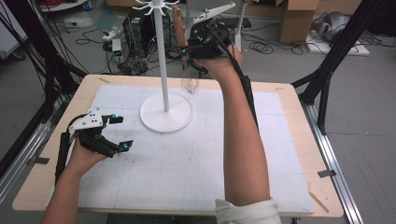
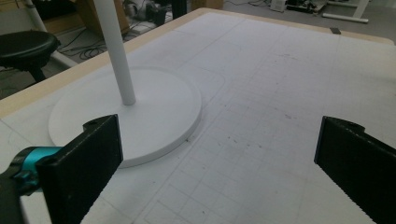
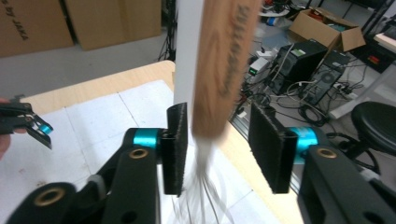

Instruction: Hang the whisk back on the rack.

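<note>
We see the desk (image 1: 299,154), a pale wooden top with a white gridded mat (image 1: 187,168) that covers most of it and leaves a narrow wooden border at each edge. The near half of the mat is bare, so there is wide open room between the two arms and toward the right edge. On the far middle of the mat stands a white stand (image 1: 164,70): a round flat base (image 1: 180,116) with a thin upright pole and small hooks at the top. The right forearm reaches long across the desk from the bottom of the high view, raised well above the mat, with the hand beyond the far edge of the base. The right tongs (image 1: 187,52) are up beside the pole, and in the right gripper view the jaws stand part open on either side of a wooden handle (image 3: 224,65) of a whisk (image 1: 189,81), whose wire loops hang down below; the handle is near the left jaw, but we cannot tell if it touches. The left hand rests low near the left edge of the desk, and the left tongs (image 1: 122,133) are wide open and hold nothing, pointing toward the base.
</note>
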Available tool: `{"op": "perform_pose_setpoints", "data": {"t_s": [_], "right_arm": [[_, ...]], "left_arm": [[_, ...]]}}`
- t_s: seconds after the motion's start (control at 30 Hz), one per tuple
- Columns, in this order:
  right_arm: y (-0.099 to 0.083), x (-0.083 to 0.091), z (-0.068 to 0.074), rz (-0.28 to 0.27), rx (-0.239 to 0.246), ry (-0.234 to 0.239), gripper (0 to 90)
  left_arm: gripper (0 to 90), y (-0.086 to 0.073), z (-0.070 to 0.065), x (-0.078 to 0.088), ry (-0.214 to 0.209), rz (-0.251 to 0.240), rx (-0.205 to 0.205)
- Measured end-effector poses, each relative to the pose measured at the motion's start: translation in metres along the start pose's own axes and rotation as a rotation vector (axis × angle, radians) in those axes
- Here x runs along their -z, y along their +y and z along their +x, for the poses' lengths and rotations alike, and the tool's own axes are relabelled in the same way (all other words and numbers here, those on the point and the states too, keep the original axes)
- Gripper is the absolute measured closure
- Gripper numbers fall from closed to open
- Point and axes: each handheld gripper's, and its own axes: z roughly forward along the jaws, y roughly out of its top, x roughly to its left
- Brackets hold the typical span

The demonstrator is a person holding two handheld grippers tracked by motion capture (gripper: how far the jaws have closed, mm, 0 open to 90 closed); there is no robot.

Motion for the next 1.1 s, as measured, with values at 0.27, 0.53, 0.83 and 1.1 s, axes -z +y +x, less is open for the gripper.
{"op": "perform_pose_setpoints", "data": {"t_s": [0.27,0.53,0.83,1.1], "right_arm": [[-0.009,0.007,0.004,-0.01,0.021,0.027,50.1],[-0.026,0.021,0.009,-0.006,0.051,0.041,43.8],[-0.046,0.037,0.011,-0.042,0.049,0.048,39.7],[-0.06,0.043,0.015,-0.069,0.042,0.06,36.1]], "left_arm": [[1.6,0.0,0.0,0.0,0.002,-0.003,0.0],[1.6,0.0,-0.001,-0.002,-0.002,0.002,0.002],[1.6,0.0,-0.003,-0.004,-0.008,0.014,-0.006],[1.7,0.0,-0.003,-0.005,-0.011,0.019,-0.005]]}}
